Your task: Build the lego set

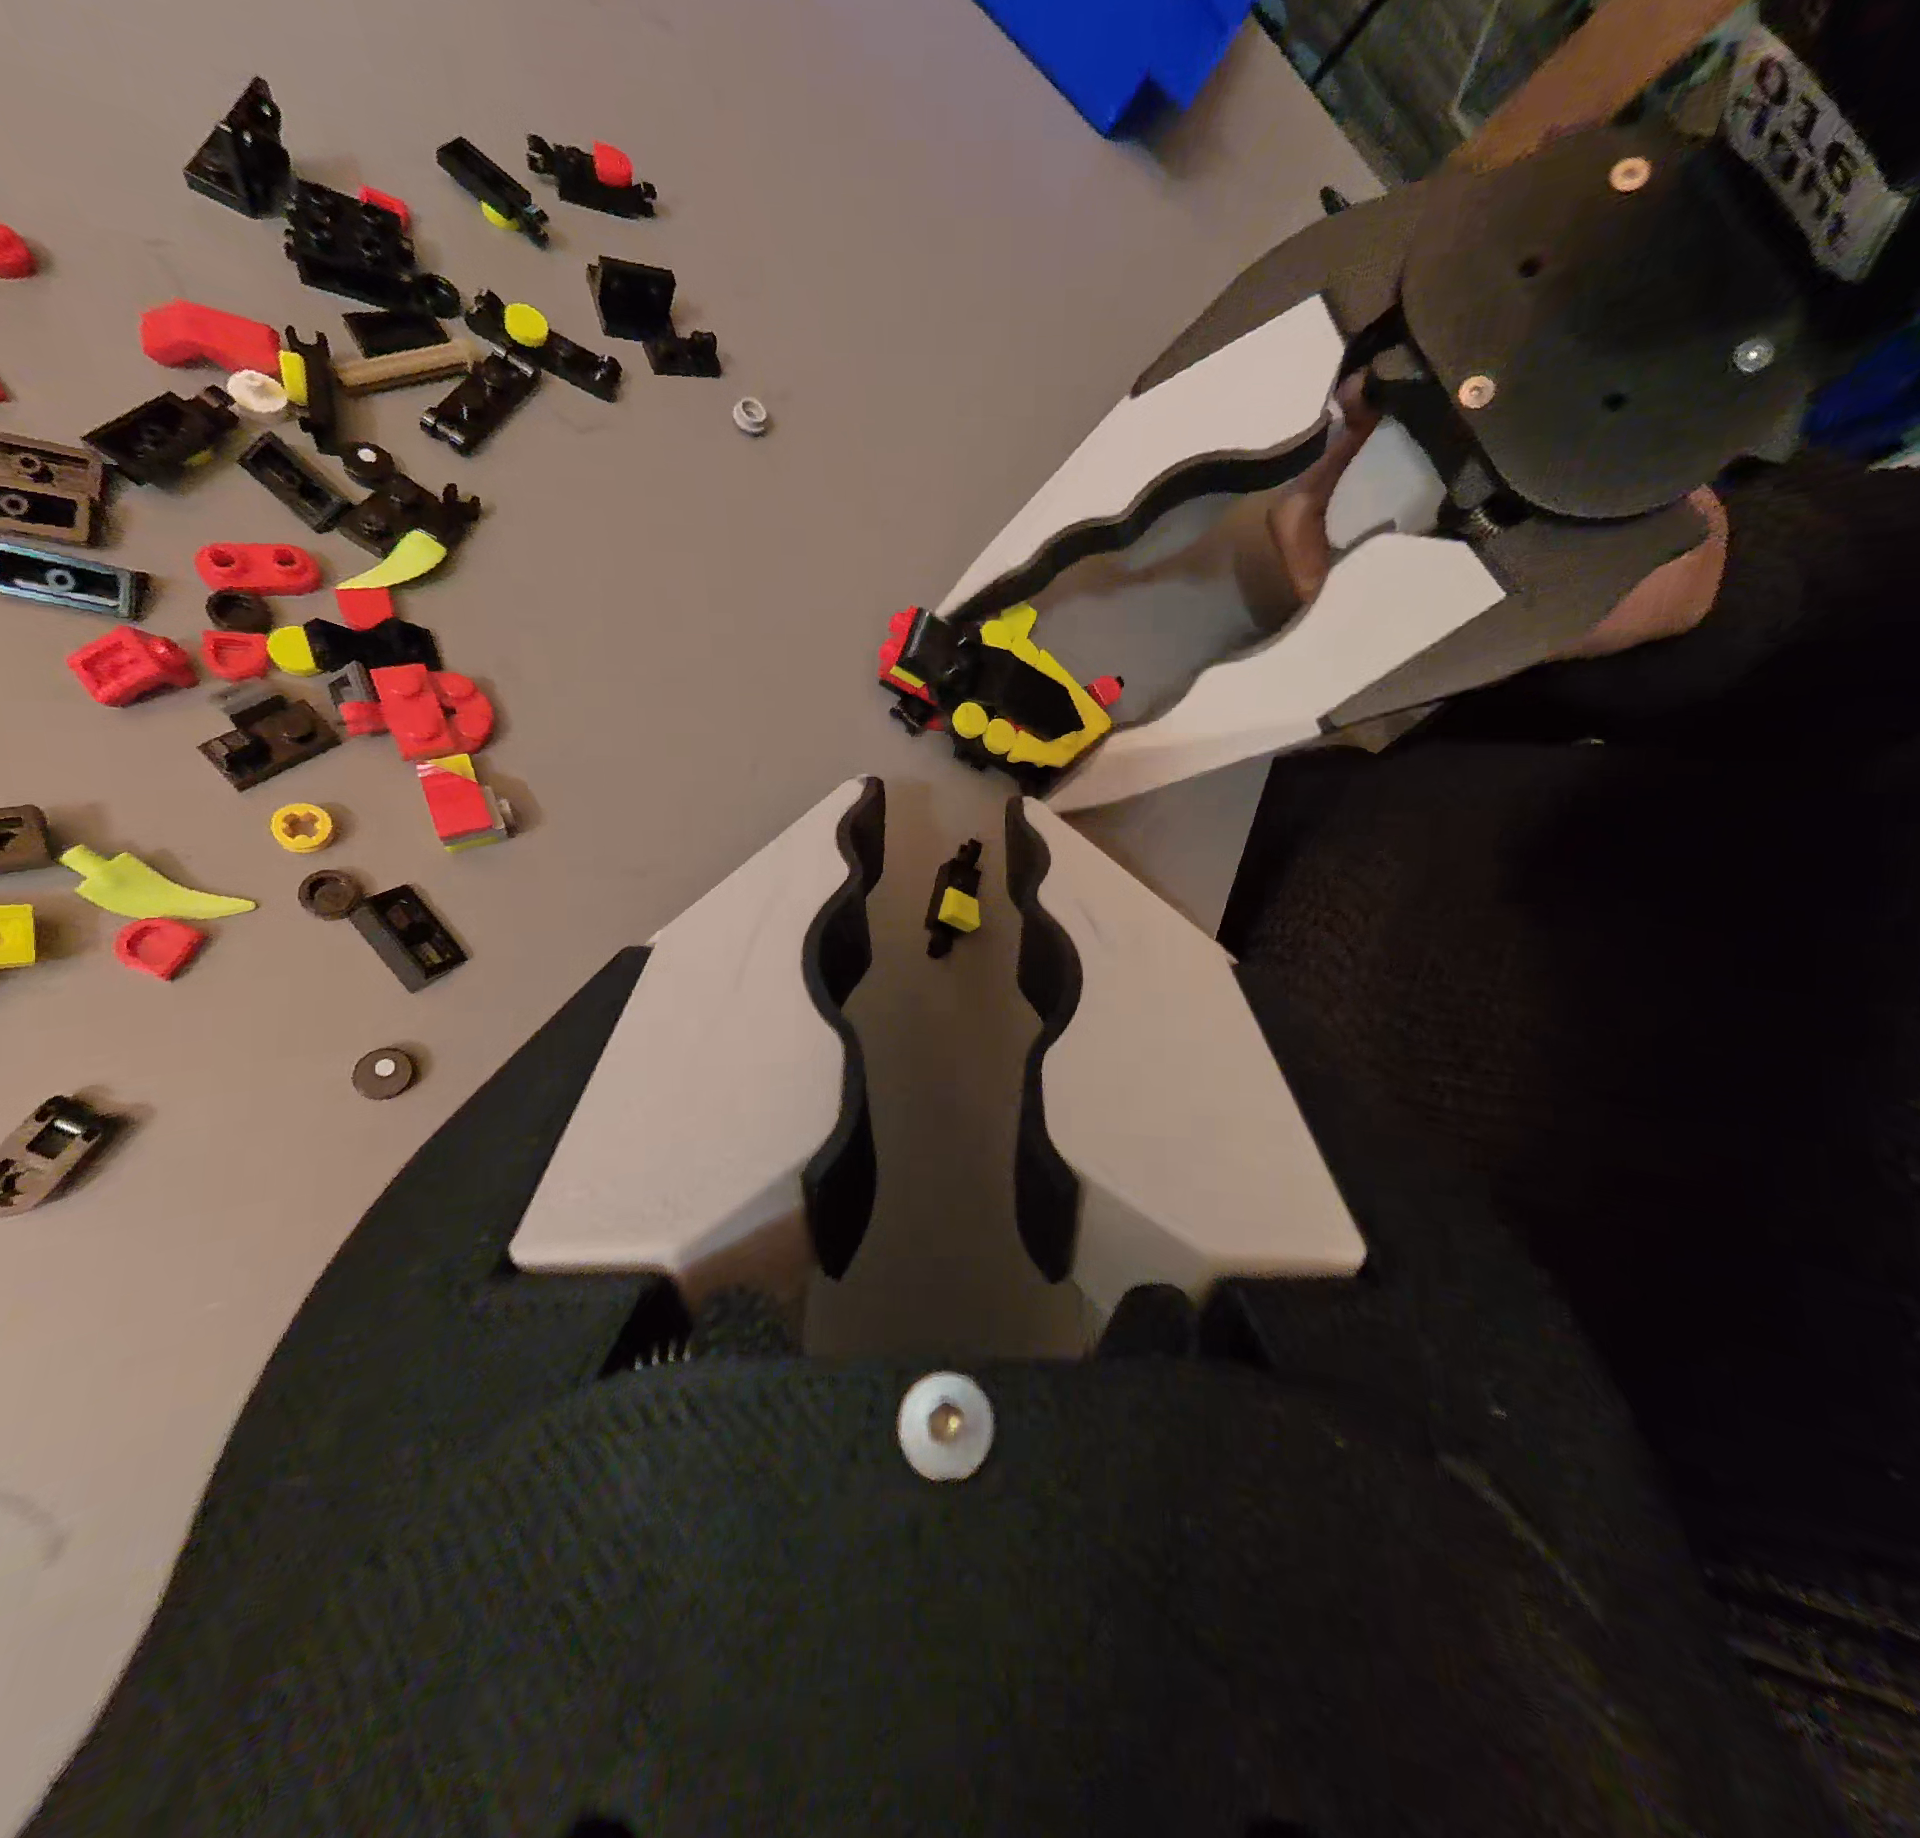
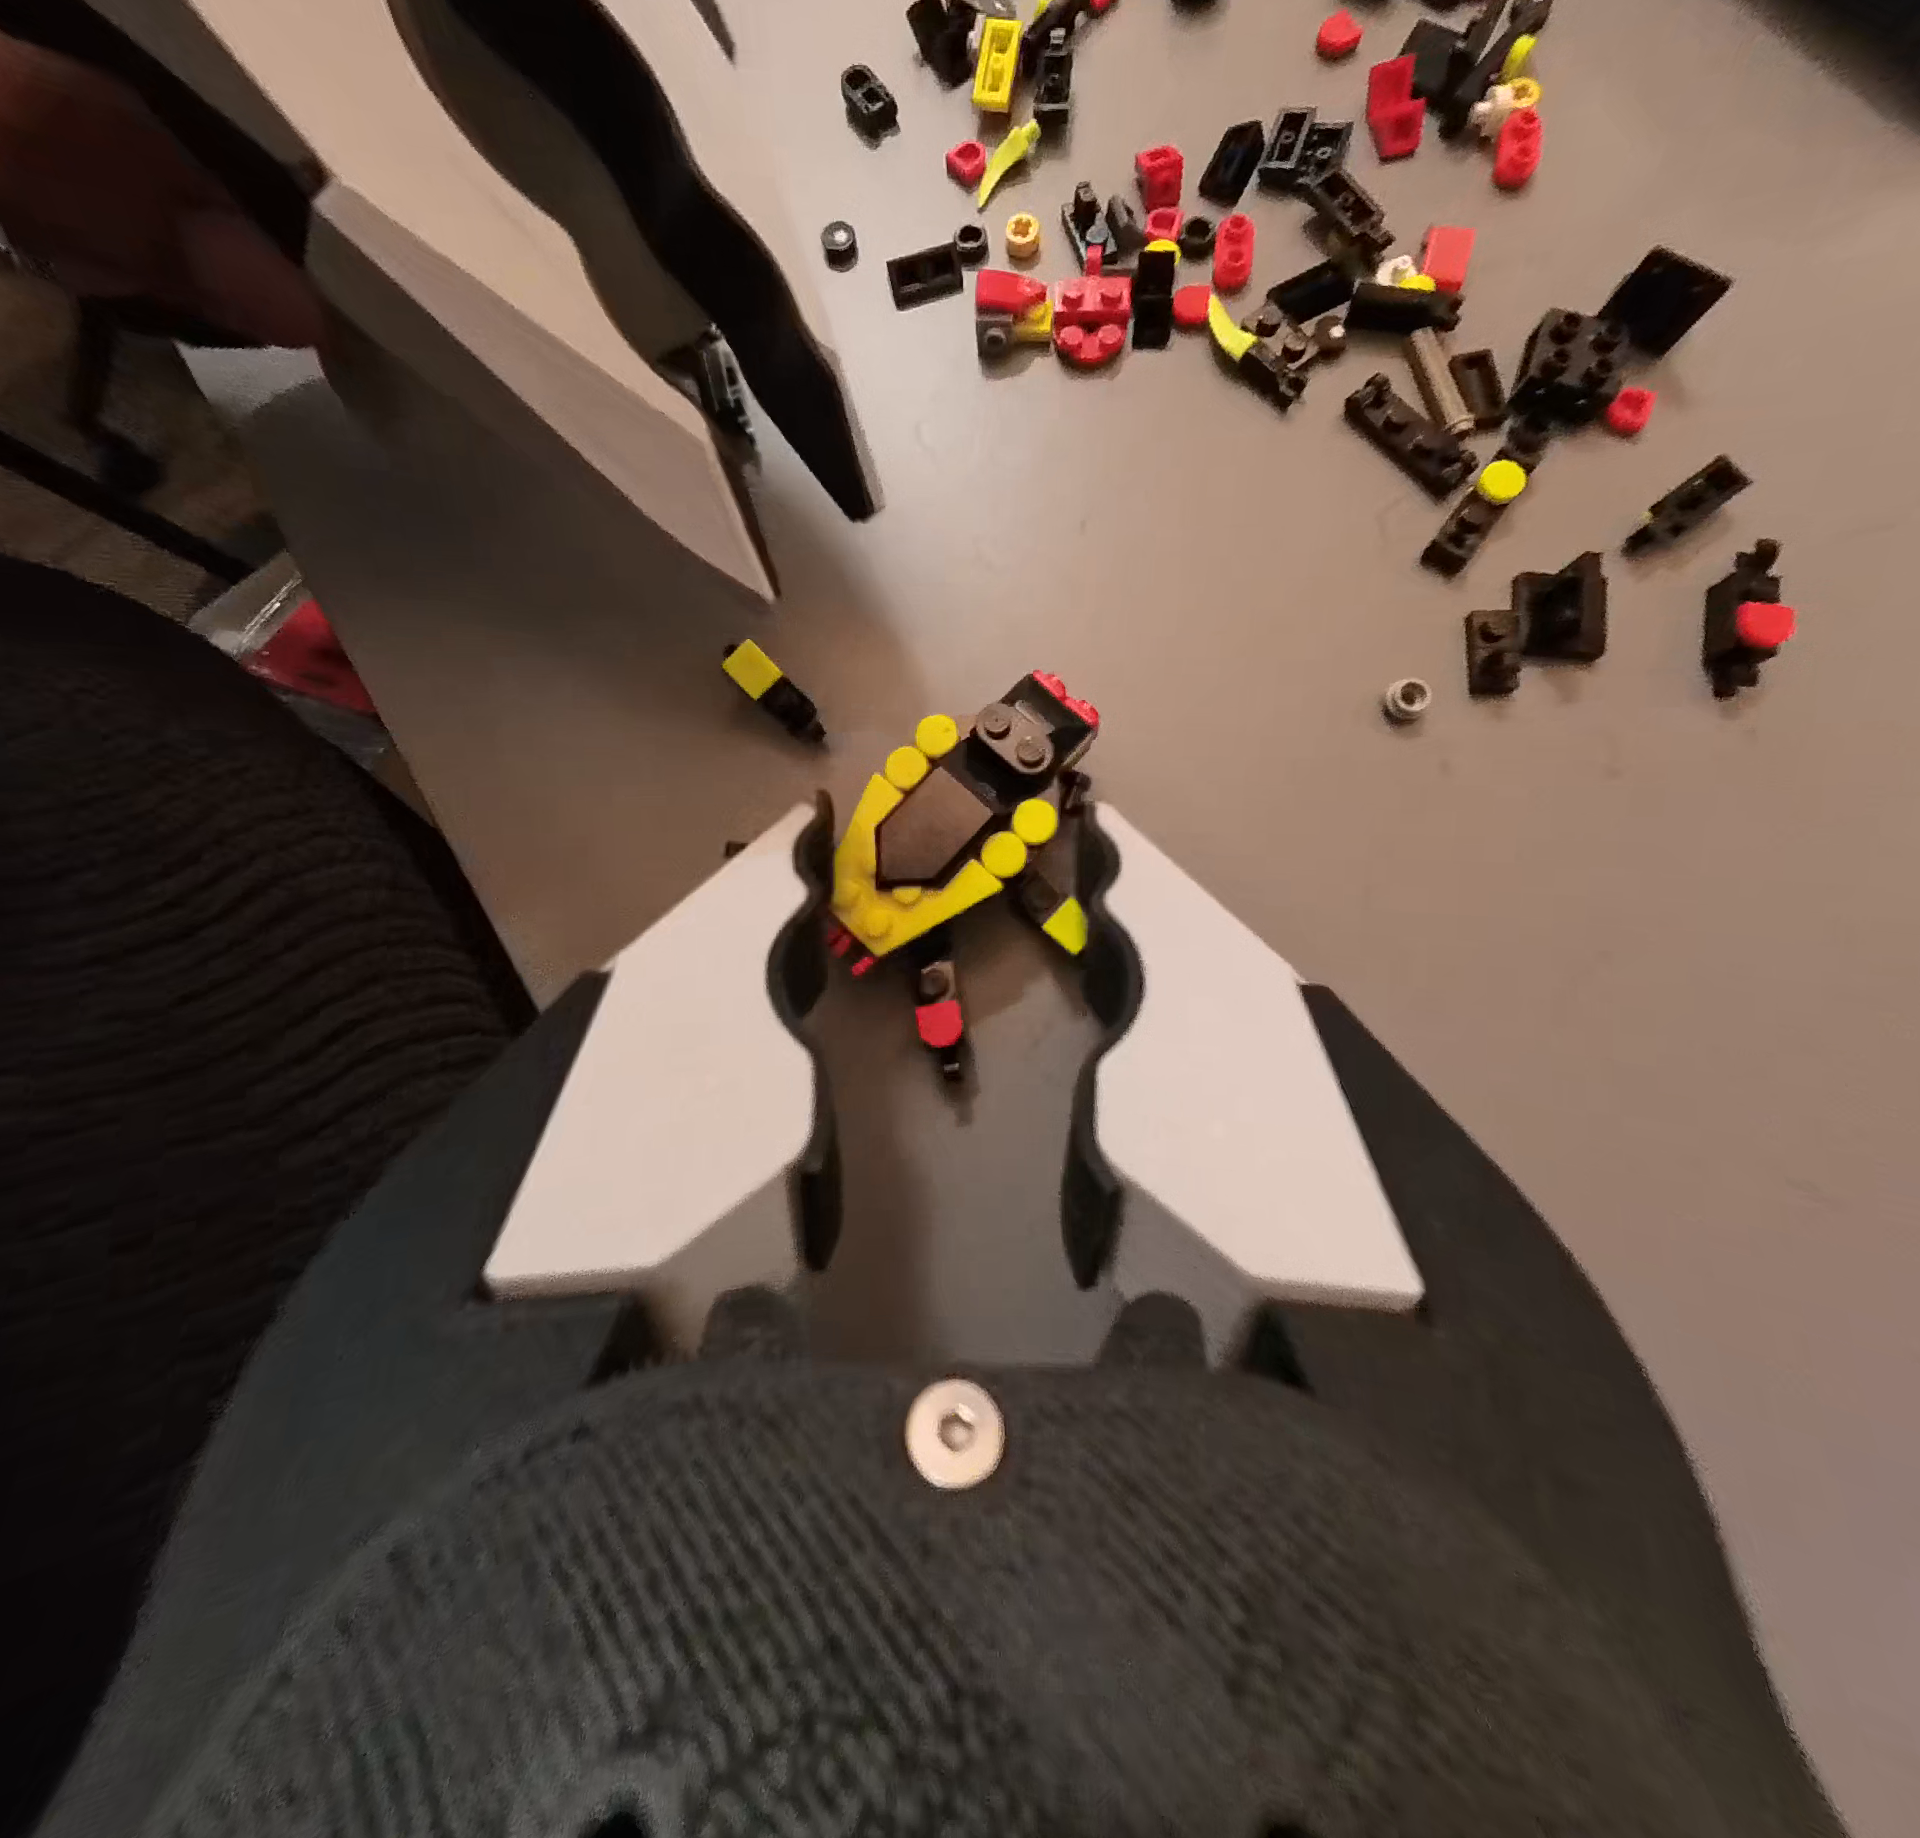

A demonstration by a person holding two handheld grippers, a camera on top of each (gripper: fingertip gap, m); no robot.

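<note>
**Small limb piece waiting between the left fingers**

The left gripper (image 1: 943, 812) hangs with its fingers apart, straddling a tiny black-and-yellow limb piece (image 1: 956, 900) that lies loose on the grey table (image 1: 727, 562), untouched on either side; just beyond it the right gripper (image 2: 951, 843) has its fingers closed in on the flanks of the half-built black-and-yellow model (image 2: 961, 832), which looks pinned against the tabletop; the spare bricks (image 1: 343, 541) lie scattered well apart. I'd judge the limb light, hard and slick, apt to flip or skid; best pinched across its yellow block; the model's thin legs look likely to pop off under squeeze.
</note>
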